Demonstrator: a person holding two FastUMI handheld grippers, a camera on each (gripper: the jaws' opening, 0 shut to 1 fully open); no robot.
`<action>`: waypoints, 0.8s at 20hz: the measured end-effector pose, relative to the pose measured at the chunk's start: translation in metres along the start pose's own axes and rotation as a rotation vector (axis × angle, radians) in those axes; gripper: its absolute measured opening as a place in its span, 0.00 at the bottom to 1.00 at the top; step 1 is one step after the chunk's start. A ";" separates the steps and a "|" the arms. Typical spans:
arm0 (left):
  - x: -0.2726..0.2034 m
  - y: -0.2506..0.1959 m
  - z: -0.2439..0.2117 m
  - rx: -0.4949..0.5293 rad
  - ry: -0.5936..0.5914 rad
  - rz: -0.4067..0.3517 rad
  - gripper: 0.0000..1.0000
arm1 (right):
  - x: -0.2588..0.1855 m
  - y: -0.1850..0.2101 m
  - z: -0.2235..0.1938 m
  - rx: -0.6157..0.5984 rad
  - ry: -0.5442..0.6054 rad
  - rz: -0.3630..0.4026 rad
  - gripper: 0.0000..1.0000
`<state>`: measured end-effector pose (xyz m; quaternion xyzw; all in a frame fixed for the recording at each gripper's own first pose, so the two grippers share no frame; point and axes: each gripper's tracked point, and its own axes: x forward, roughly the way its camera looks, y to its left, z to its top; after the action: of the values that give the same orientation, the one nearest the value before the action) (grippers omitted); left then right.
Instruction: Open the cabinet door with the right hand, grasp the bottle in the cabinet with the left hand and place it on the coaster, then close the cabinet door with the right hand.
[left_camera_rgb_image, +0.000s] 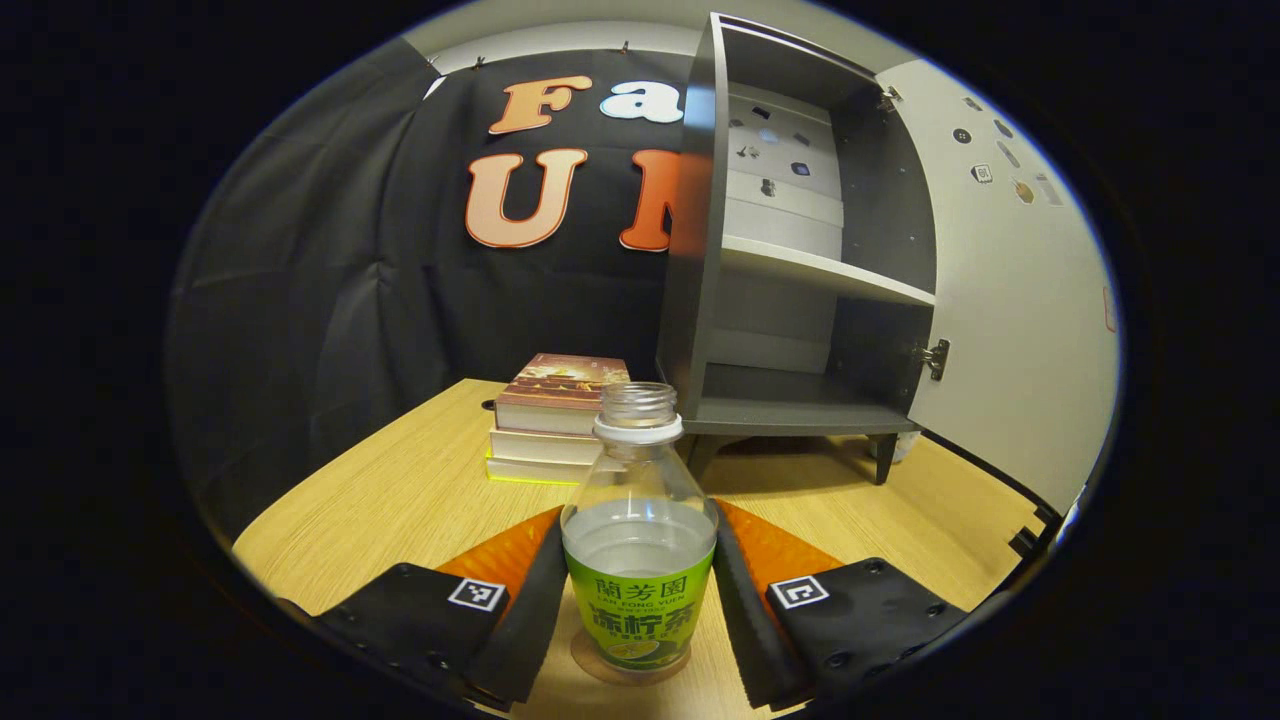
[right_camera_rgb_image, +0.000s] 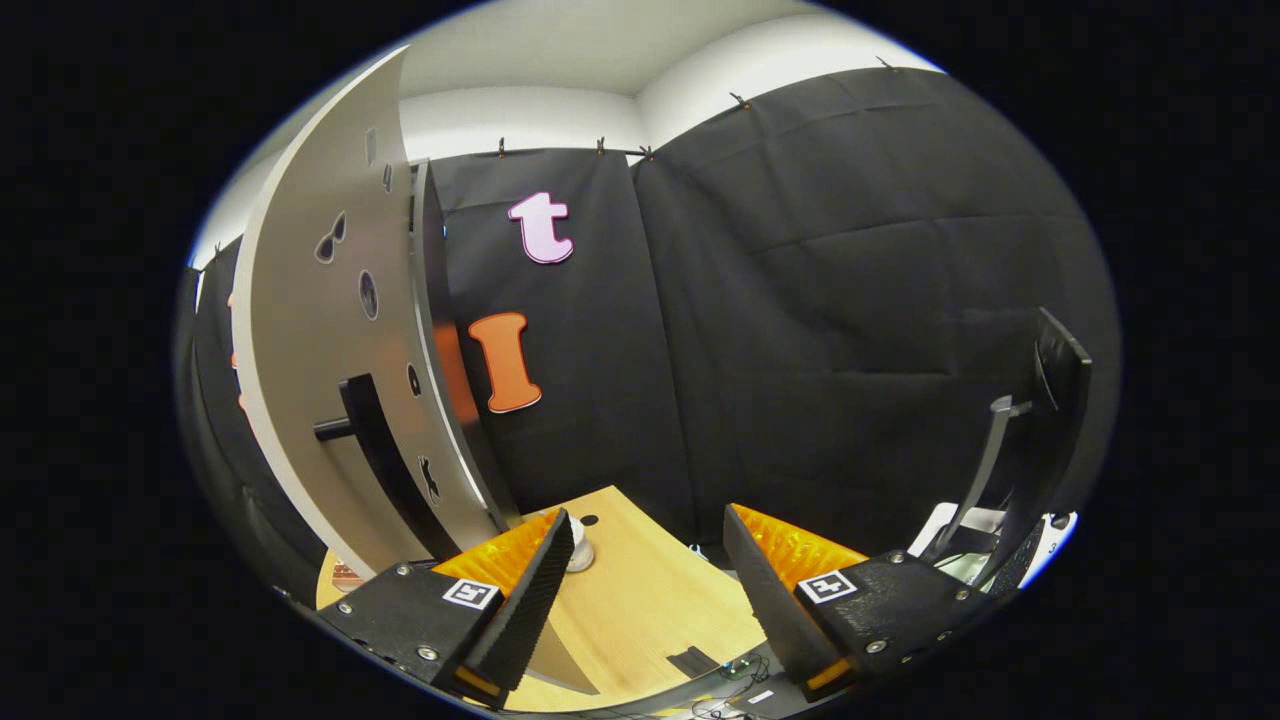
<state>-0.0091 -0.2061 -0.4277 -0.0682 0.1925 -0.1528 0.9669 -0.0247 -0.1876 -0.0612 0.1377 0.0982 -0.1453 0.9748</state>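
Between the left tongs (left_camera_rgb_image: 638, 600), bottle (left_camera_rgb_image: 638, 560) stands on coaster (left_camera_rgb_image: 625, 672).

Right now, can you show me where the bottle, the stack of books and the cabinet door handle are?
bottle (left_camera_rgb_image: 638, 590): left gripper view, on its green label.
stack of books (left_camera_rgb_image: 550, 418): left gripper view, on the top book's side.
cabinet door handle (right_camera_rgb_image: 372, 430): right gripper view, on the dark bar.

The bottle (left_camera_rgb_image: 638, 530) stands on the coaster (left_camera_rgb_image: 628, 668), on the table (left_camera_rgb_image: 400, 490). Behind it, a stack of books (left_camera_rgb_image: 555, 417) lies left of the cabinet (left_camera_rgb_image: 800, 250), whose door (left_camera_rgb_image: 1010, 280) hangs open rightward.
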 end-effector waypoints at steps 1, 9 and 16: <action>-0.003 0.001 0.000 0.002 -0.012 -0.002 0.81 | -0.001 -0.001 0.000 0.000 -0.001 -0.002 0.93; -0.009 -0.009 -0.003 0.032 0.006 -0.011 0.84 | 0.001 0.000 -0.004 -0.003 0.009 0.002 0.93; -0.014 -0.019 0.006 0.041 0.004 -0.018 0.95 | 0.009 0.004 -0.014 -0.006 0.035 0.018 0.93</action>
<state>-0.0241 -0.2186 -0.4134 -0.0495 0.1909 -0.1654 0.9663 -0.0165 -0.1822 -0.0754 0.1383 0.1145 -0.1341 0.9746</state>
